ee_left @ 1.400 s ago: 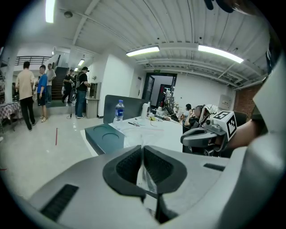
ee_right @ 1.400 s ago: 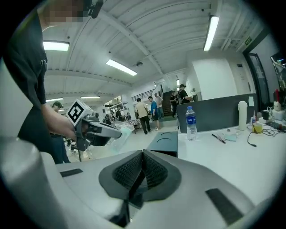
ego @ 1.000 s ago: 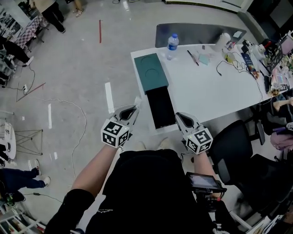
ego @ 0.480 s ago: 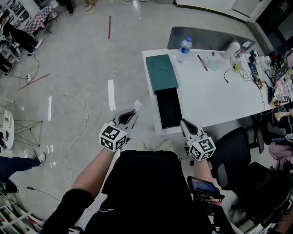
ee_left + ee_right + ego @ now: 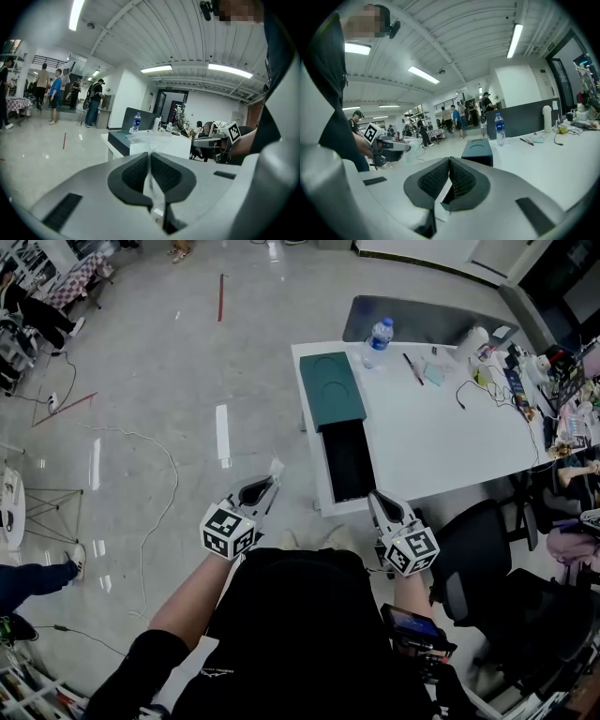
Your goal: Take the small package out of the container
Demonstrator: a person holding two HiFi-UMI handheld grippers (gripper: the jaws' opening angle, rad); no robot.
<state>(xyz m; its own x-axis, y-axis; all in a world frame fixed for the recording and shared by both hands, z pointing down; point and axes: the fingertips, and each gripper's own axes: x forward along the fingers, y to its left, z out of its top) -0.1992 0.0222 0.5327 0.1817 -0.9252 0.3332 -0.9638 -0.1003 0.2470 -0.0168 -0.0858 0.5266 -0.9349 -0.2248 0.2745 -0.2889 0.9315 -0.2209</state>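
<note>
Standing at the left end of the white bench: a dark green container, with its black inner tray drawn out toward the near edge. Inside the tray only flat black to make out. Beyond the container, near the far edge, an upright water bottle.

Outside the container, pinched in the left tongs: the small package, a thin clear plastic bag. In the left gripper view, left tongs pressed together on the film, with the crinkled bag fanning out past the tips. Held over the floor, left of the bench's near corner.

Right tongs shut pad to pad; in the right gripper view no object made out between the pads. Tips just at the bench's near edge, below the tray.

Both forearms bare, stretched forward from a black-clad torso, side by side at about the same reach, tongs pointing toward the bench.
</note>
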